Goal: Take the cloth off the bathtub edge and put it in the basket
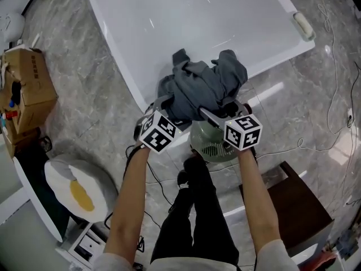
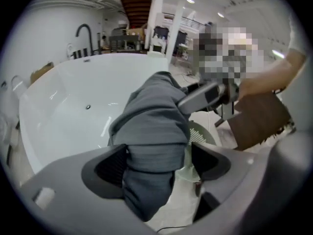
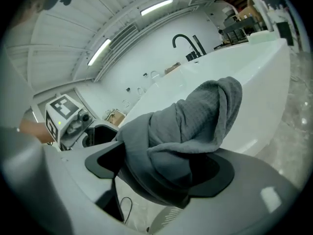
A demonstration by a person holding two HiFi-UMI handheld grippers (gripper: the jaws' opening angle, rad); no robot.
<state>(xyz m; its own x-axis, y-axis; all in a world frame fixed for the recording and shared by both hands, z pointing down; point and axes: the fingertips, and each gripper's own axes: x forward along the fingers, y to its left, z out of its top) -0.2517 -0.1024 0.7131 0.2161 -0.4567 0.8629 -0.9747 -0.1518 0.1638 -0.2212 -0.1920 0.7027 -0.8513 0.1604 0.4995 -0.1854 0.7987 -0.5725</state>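
The left gripper [image 2: 155, 164] is held with its jaws spread wide, and a fold of the grey cloth [image 1: 203, 86] hangs between them without being pinched. The cloth is bunched against the near corner of the white bathtub [image 1: 169, 33], just above the pale green basket [image 1: 210, 147]. The right gripper [image 3: 159, 168] is likewise spread, with the cloth's right part draped loosely across its jaws.

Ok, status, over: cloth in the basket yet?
Left gripper, right gripper open. Cloth between fingers, not in basket yet. Nothing in the way.
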